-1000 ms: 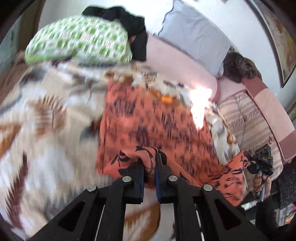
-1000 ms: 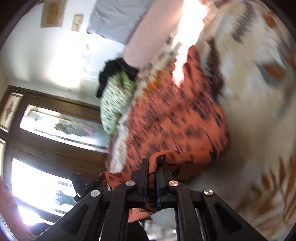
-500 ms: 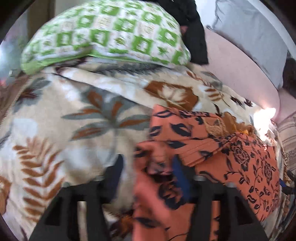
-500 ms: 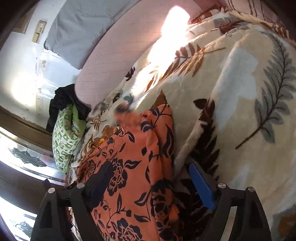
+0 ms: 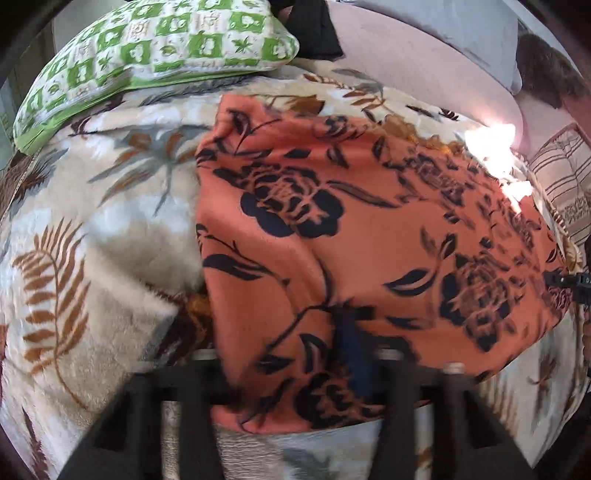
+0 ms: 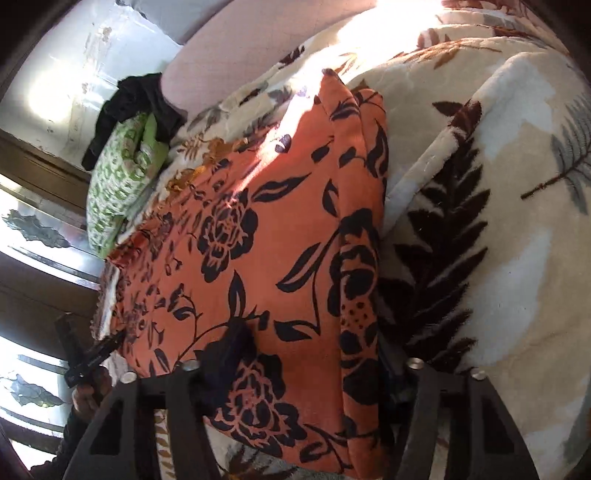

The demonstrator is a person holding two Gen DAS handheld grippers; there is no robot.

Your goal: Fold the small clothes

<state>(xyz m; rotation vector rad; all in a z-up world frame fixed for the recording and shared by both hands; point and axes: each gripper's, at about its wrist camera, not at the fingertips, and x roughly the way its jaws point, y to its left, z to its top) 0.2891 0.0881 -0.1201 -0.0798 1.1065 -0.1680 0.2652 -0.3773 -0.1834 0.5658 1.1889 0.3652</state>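
Observation:
An orange garment with black flowers (image 5: 351, 229) lies folded flat on the leaf-patterned blanket (image 5: 92, 240). Its near edge drapes over my left gripper (image 5: 280, 354), whose jaws are closing with cloth between them. One blurred finger with a blue pad shows on top of the cloth, and the other is hidden under it. In the right wrist view the same orange garment (image 6: 266, 258) fills the middle, its doubled edge on the right. My right gripper (image 6: 310, 358) straddles the near edge, its jaws still wide apart but closing, with cloth between them.
A green checked pillow (image 5: 147, 48) and a black garment (image 5: 314, 29) lie at the bed's far end, below a pink headboard (image 5: 406, 62). A striped cushion (image 5: 565, 184) sits at the right. Each gripper appears at the edge of the other's view, held by a hand (image 6: 88, 395).
Both grippers, shut on the garment's raised corners, carried them forward and down over the cloth, then opened. The garment now lies folded, and both grippers have sunk to its near edge.

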